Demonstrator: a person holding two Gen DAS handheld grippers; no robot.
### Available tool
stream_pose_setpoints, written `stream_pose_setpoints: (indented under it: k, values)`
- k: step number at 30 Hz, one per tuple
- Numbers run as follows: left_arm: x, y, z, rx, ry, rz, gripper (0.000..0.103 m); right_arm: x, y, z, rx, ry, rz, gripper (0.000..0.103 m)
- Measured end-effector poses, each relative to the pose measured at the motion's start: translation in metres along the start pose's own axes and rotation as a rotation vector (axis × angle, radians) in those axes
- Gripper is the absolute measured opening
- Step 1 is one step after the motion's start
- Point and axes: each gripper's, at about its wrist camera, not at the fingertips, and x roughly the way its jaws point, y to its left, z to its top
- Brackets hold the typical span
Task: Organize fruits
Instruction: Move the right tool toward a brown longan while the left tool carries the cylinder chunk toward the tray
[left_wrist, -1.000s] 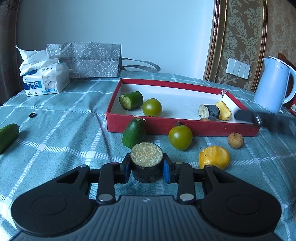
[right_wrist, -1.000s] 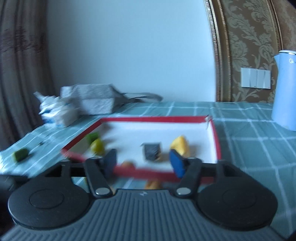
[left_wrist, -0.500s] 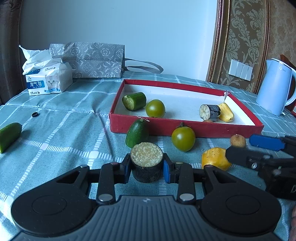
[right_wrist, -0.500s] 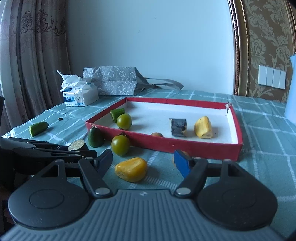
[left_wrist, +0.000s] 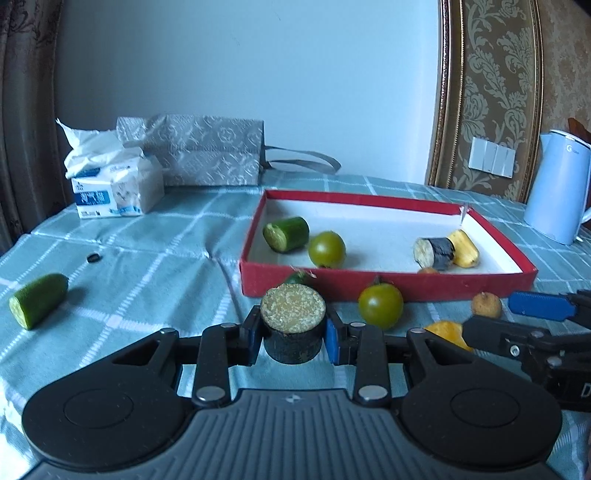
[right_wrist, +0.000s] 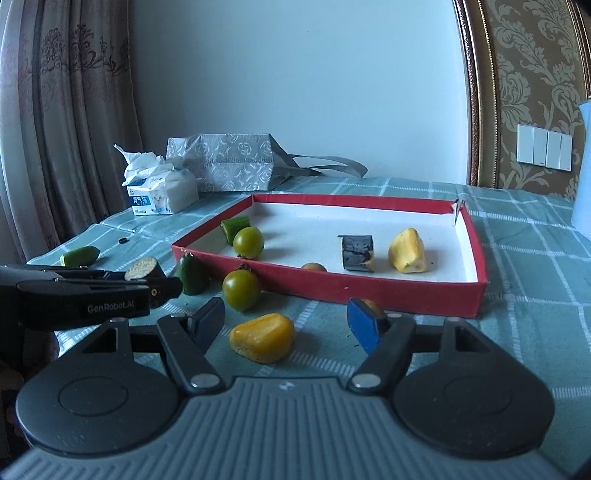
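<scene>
My left gripper (left_wrist: 293, 334) is shut on a dark-skinned fruit chunk (left_wrist: 293, 328) with a pale cut top, held in front of the red tray (left_wrist: 384, 286). My right gripper (right_wrist: 286, 325) is open, its jaws on either side of a yellow fruit piece (right_wrist: 263, 336) on the cloth. The tray (right_wrist: 325, 286) holds a cucumber piece (left_wrist: 286, 233), a green tomato (left_wrist: 327, 249), a dark chunk (left_wrist: 434, 253) and a yellow piece (left_wrist: 463, 253). A green tomato (left_wrist: 380, 305), a small brown fruit (left_wrist: 485, 304) and a dark green fruit (right_wrist: 191, 275) lie before the tray.
A cucumber half (left_wrist: 38, 299) lies at the far left on the checked cloth. A tissue pack (left_wrist: 114, 188) and a grey bag (left_wrist: 207, 151) stand at the back. A blue kettle (left_wrist: 557, 188) stands at the right. The right gripper shows in the left wrist view (left_wrist: 517, 325).
My left gripper has lifted the dark chunk and moved toward the tray. My right gripper has come down and forward to straddle the yellow piece.
</scene>
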Motion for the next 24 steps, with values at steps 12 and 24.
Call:
stream_pose_setpoints:
  k: [12,24]
  values:
    - [0.007,-0.017,0.023,0.069,-0.020,0.052,0.032,-0.005,-0.016,0.003,0.059,-0.021,-0.019,0.071]
    - [0.024,-0.032,0.047,0.097,-0.035,0.066,0.032,-0.015,-0.046,0.010,0.160,-0.070,-0.096,0.081]
